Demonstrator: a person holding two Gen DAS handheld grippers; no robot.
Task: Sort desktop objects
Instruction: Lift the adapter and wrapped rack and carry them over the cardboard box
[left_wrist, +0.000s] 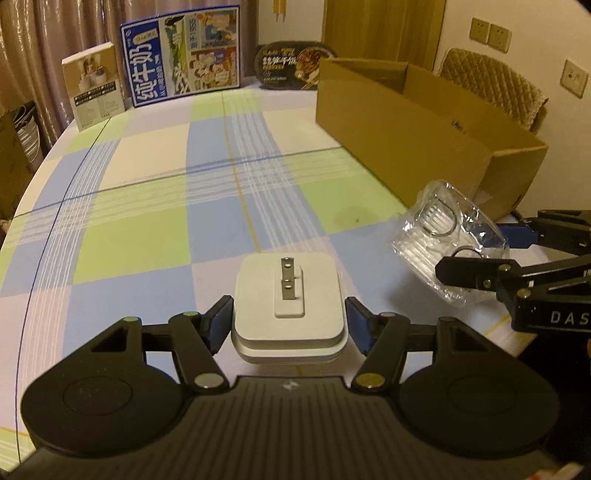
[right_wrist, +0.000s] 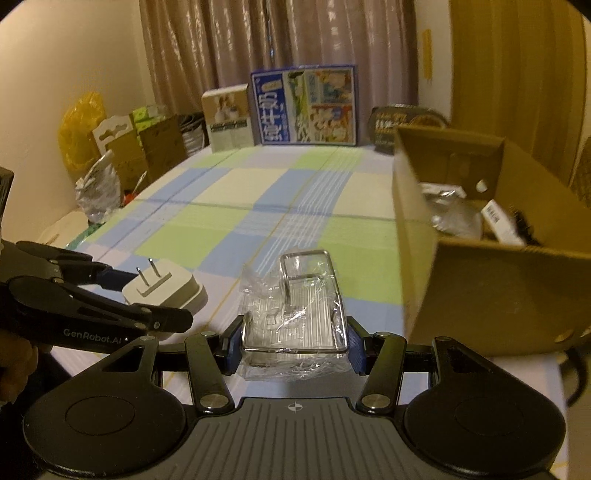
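Observation:
My left gripper (left_wrist: 290, 325) is shut on a white plug adapter (left_wrist: 290, 306), prongs up, held just above the checked tablecloth (left_wrist: 147, 221). It also shows in the right wrist view (right_wrist: 166, 290). My right gripper (right_wrist: 293, 343) is shut on a clear plastic-wrapped packet with a metal wire frame (right_wrist: 299, 314), seen from the left wrist view (left_wrist: 443, 236) at the right, lifted off the table. The open cardboard box (right_wrist: 461, 277) stands right of both grippers, with several items inside.
At the table's far edge stand a blue milk carton box (left_wrist: 181, 55), a small beige box (left_wrist: 94, 85) and a dark food tray (left_wrist: 291, 64). A padded chair (left_wrist: 495, 85) is behind the cardboard box (left_wrist: 402, 129). Bags and boxes (right_wrist: 110, 155) crowd the left wall.

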